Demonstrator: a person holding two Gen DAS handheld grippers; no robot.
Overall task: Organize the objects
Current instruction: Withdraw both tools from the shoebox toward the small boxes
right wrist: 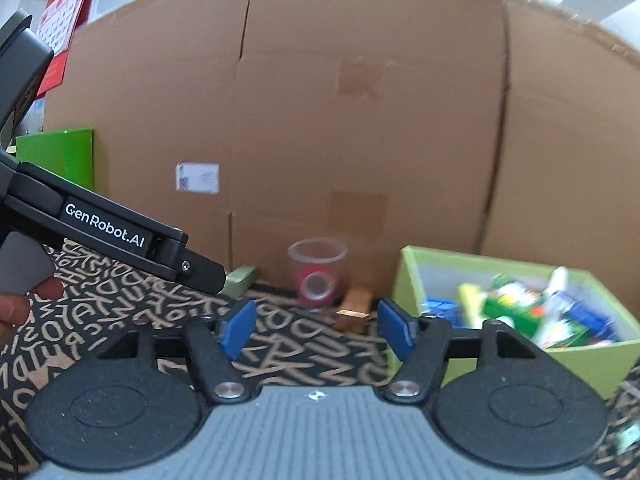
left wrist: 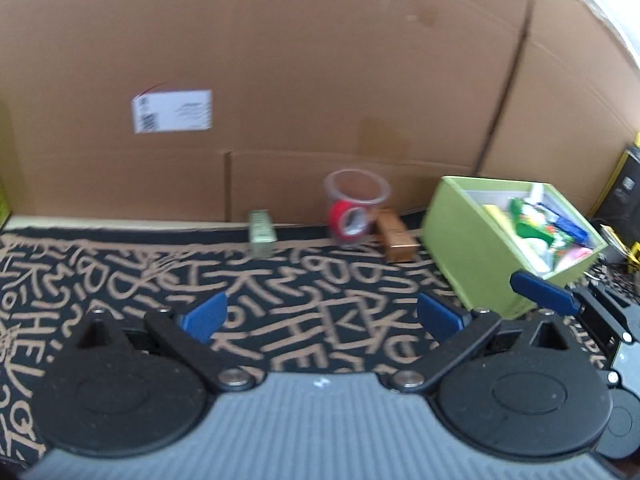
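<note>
On the black cloth with tan lettering, a clear cup (left wrist: pixel 356 196) (right wrist: pixel 317 264) stands with a red tape roll (left wrist: pixel 349 221) (right wrist: pixel 315 285) in front of it. Beside them lie a brown box (left wrist: pixel 397 242) (right wrist: pixel 353 311) and a pale green box (left wrist: pixel 262 232) (right wrist: pixel 240 278). A green bin (left wrist: pixel 476 256) (right wrist: pixel 404 280) full of colourful packets sits to the right. My left gripper (left wrist: pixel 320 316) is open with nothing between its blue pads. My right gripper (right wrist: pixel 318 326) is open too, and holds nothing. The left gripper's black body (right wrist: pixel 120 236) reaches in from the left of the right wrist view.
A tall cardboard wall (left wrist: pixel 320 80) with a white label (left wrist: pixel 172 111) closes the back. A bright green box (right wrist: pixel 60 156) stands at far left. Black and yellow items (left wrist: pixel 624 200) sit at the far right. A hand (right wrist: pixel 16 308) grips the left tool.
</note>
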